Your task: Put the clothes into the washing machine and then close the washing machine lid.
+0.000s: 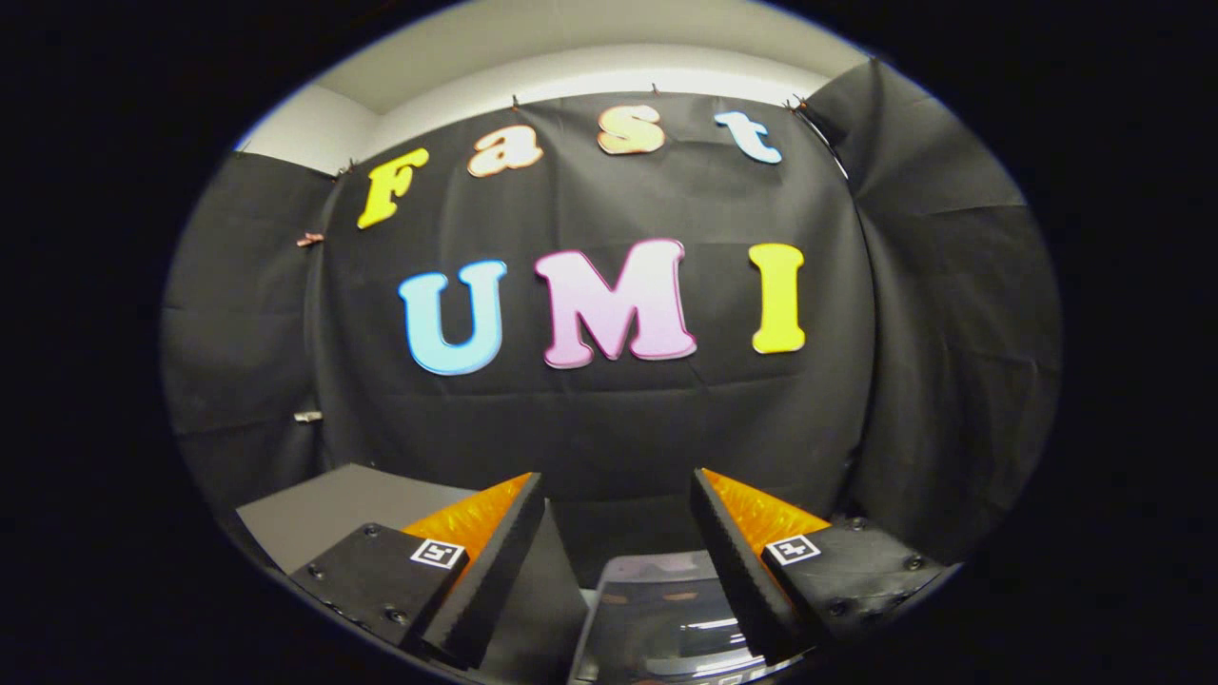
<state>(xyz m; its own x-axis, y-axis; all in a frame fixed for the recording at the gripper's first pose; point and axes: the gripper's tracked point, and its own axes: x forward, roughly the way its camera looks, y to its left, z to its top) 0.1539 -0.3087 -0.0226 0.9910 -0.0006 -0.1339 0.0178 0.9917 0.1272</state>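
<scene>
The gripper (618,495) hovers with jaws wide and holding nothing, above what may be the glossy, translucent grey lid of the washing machine (666,618) between them, seemingly shut, so progress cannot be judged.

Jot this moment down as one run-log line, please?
gripper: jaws open, empty | ahead: black cloth wall | below: glossy lid-like surface | clothes: unseen
</scene>
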